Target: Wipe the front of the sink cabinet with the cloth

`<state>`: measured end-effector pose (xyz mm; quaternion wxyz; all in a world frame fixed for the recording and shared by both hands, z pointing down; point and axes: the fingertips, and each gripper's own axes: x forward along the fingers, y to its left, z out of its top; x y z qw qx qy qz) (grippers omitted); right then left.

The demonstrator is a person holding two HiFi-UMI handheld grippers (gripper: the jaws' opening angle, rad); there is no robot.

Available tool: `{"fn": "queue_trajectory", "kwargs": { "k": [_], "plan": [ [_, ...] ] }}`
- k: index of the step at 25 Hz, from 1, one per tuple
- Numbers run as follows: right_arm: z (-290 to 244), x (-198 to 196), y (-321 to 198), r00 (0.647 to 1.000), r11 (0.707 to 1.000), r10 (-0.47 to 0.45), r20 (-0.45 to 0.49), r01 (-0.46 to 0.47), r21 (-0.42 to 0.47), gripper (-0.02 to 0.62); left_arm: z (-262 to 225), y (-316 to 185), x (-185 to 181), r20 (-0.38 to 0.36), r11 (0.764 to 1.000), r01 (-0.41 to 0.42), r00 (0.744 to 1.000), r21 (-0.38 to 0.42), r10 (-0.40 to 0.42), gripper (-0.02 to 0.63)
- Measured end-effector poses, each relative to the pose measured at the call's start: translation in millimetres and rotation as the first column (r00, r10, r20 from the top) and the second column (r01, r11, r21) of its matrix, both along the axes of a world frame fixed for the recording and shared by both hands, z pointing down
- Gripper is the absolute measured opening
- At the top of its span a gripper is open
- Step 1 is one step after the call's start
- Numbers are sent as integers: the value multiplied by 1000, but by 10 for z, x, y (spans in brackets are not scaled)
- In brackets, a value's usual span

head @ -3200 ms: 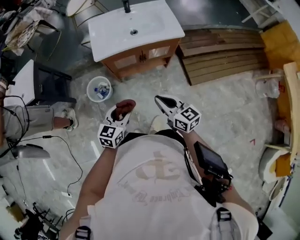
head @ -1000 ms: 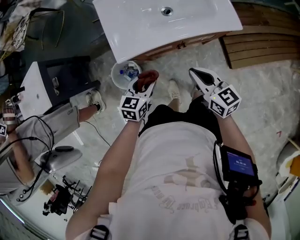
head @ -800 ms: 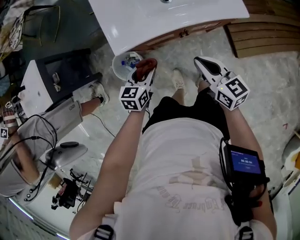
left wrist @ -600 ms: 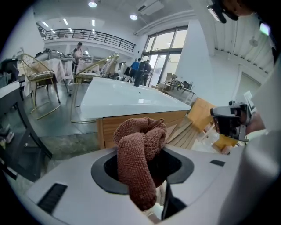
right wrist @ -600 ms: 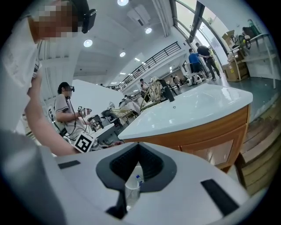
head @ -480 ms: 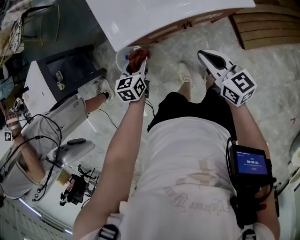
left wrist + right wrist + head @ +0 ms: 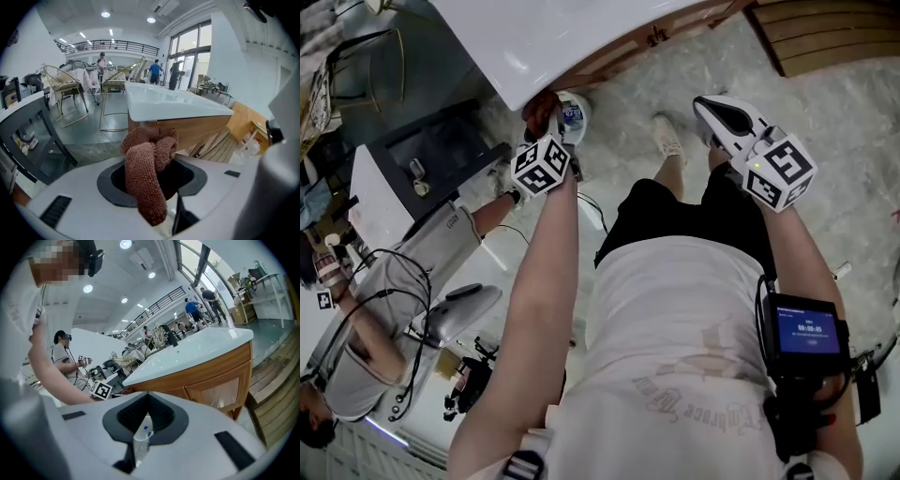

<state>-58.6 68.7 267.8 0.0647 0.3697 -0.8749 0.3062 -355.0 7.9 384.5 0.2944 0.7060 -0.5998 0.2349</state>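
The sink cabinet has a white top point(image 7: 534, 37) and a wooden front point(image 7: 614, 58) at the top of the head view. My left gripper point(image 7: 546, 117) is shut on a red-brown cloth point(image 7: 540, 108), held just below the top's near left edge. In the left gripper view the cloth point(image 7: 146, 173) hangs bunched between the jaws, with the wooden front point(image 7: 197, 129) a little way beyond. My right gripper point(image 7: 714, 111) is held apart to the right, shut and empty. In its own view the right gripper point(image 7: 144, 427) faces the cabinet doors point(image 7: 213, 383).
A white bin point(image 7: 574, 111) with bottles stands on the floor by the left gripper. Wooden slats point(image 7: 825, 37) lie right of the cabinet. A dark stand point(image 7: 441, 155) and a seated person point(image 7: 384, 281) with cables are at the left. Chairs point(image 7: 70, 89) stand behind the cabinet.
I have come closer to the cabinet. My left gripper has carried the cloth up and left, to the edge of the sink top. The right gripper has barely moved.
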Motion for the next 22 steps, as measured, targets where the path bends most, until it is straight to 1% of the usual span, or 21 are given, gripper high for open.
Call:
{"fn": "queue_trajectory", "kwargs": {
  "k": [4,8,12,16,22],
  "plan": [
    [23,61,22,1000,1000,28,1,-28,-8,12,48,-42,43,-3,1000,-10,1000,-9,10,178],
    [33,102,23,999,999,42,11,-42,2,12,83,-79,137,-4,999,-36,999,-21,36,178],
    [42,131,41,999,999,52,13,-52,-7,12,52,-126,325,-8,997,-79,997,-15,79,178],
    [54,135,47,999,999,51,15,-51,-3,12,23,-172,502,-26,995,-103,994,-6,103,178],
    [42,187,-1,997,998,70,17,-70,-2,12,9,-253,802,-30,979,-203,979,-17,202,178]
  ]
}}
